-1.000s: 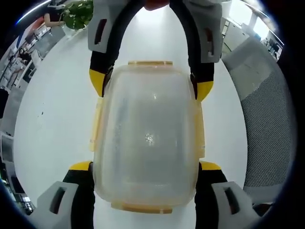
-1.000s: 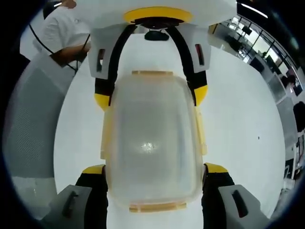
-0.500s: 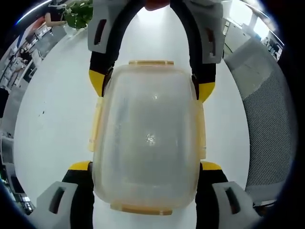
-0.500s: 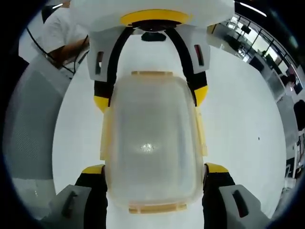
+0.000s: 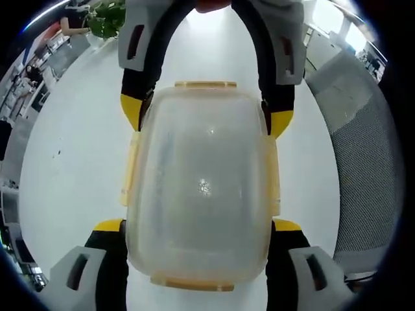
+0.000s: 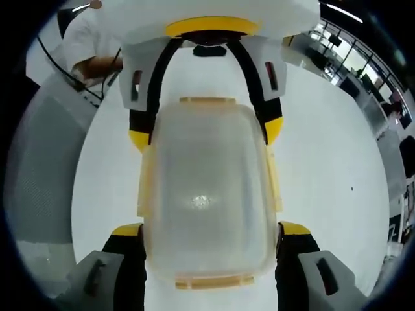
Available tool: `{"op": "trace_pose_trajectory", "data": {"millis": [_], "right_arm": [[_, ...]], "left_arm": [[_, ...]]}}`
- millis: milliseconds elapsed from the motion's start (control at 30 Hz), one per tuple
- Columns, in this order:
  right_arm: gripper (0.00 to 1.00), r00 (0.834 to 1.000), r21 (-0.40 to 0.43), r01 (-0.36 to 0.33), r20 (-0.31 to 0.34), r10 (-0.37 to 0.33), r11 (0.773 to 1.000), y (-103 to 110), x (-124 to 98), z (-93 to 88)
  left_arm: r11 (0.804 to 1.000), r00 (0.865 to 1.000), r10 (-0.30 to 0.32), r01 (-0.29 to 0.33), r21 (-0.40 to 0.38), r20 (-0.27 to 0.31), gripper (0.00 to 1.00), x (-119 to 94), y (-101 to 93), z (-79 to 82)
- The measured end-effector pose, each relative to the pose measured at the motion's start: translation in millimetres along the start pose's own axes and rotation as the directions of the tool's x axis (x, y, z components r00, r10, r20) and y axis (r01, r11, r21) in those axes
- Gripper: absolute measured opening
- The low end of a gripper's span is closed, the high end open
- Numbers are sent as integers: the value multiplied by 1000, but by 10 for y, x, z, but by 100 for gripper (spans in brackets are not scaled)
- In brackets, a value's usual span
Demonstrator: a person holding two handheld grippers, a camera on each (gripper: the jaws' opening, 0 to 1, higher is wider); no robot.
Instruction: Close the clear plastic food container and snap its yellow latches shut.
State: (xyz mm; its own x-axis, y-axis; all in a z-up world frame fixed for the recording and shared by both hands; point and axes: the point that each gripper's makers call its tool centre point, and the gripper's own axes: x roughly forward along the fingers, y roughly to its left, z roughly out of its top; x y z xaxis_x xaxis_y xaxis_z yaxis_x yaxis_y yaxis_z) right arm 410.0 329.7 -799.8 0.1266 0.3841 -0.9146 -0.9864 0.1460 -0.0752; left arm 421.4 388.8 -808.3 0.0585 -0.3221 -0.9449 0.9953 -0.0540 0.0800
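The clear plastic container (image 5: 201, 184) lies lid-up on the white table (image 5: 71, 168), with pale yellow latches on all four edges, such as the near one (image 5: 192, 283) and a side one (image 5: 131, 170). My left gripper (image 5: 198, 227) clamps the container's near end, one yellow-tipped jaw on each long side. My right gripper (image 5: 205, 115) reaches in from the top and clamps the far end. In the right gripper view the same container (image 6: 206, 194) sits between the right gripper (image 6: 211, 230) below and the left gripper (image 6: 206, 133) above.
A grey mesh chair (image 5: 363, 162) stands off the table's right side, and a green plant (image 5: 107, 16) is far left. In the right gripper view a person in a white shirt (image 6: 84, 45) is behind a grey chair (image 6: 45, 162).
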Motion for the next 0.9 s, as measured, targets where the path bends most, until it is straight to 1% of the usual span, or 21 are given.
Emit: {"op": "trace_pose_trajectory", "data": {"millis": [67,100,133,167,200,233,267,333,367,400,500,633,833,900], "right_arm": [[83,1000,1,-1,7,1,1000,-6,-1,-1],[84,1000,-5,-1,8,1,1000,-5,0,-1],[87,1000,-22,5,10,-5,1000,-6,2,3],[99,999,-57,36,12,-36,998,-44,12,2],[100,1000,-77,7,-1,-7,997,46,38,-36],[100,1000,-77,3,-12,-3,997,68,51,-61],[100,1000,-79,1,-25,-3,997,78,62,-90],[100,1000,-89,-1,-22,-1,996,101,58,-98],[100,1000,-83,4,-23,-6,997,84,50,-99],[100,1000,-77,8,-20,-9,997,73,38,-100],[98,1000,-45,3,8,-2,999,72,0,-63],[96,1000,-54,10,20,-9,998,70,-25,-39],[96,999,-37,18,39,-16,999,77,-52,-13],[95,998,-14,29,63,-28,999,68,-70,19]], "left_arm": [[1000,1000,-5,5,2,-4,90,-1,0,0],[1000,1000,-7,7,6,-15,91,2,-3,0],[1000,1000,-23,23,-12,-1,99,18,-39,23],[998,999,-36,35,-46,-5,99,21,-59,21],[999,1000,-30,30,-39,2,100,18,-57,41],[1000,1000,-15,15,-12,9,100,13,-38,66],[999,1000,3,-3,37,-10,100,4,-12,55],[998,999,-11,14,68,-42,100,-2,-62,15],[998,999,-6,10,68,-47,100,0,-61,9],[998,999,1,1,65,-40,99,-3,-42,21],[999,999,1,1,54,-36,99,-11,-42,23],[998,999,12,-10,60,-35,99,-16,-45,21],[998,999,22,-21,53,-23,99,-62,-52,19],[998,999,37,-37,55,-8,99,-76,-48,16]]}}
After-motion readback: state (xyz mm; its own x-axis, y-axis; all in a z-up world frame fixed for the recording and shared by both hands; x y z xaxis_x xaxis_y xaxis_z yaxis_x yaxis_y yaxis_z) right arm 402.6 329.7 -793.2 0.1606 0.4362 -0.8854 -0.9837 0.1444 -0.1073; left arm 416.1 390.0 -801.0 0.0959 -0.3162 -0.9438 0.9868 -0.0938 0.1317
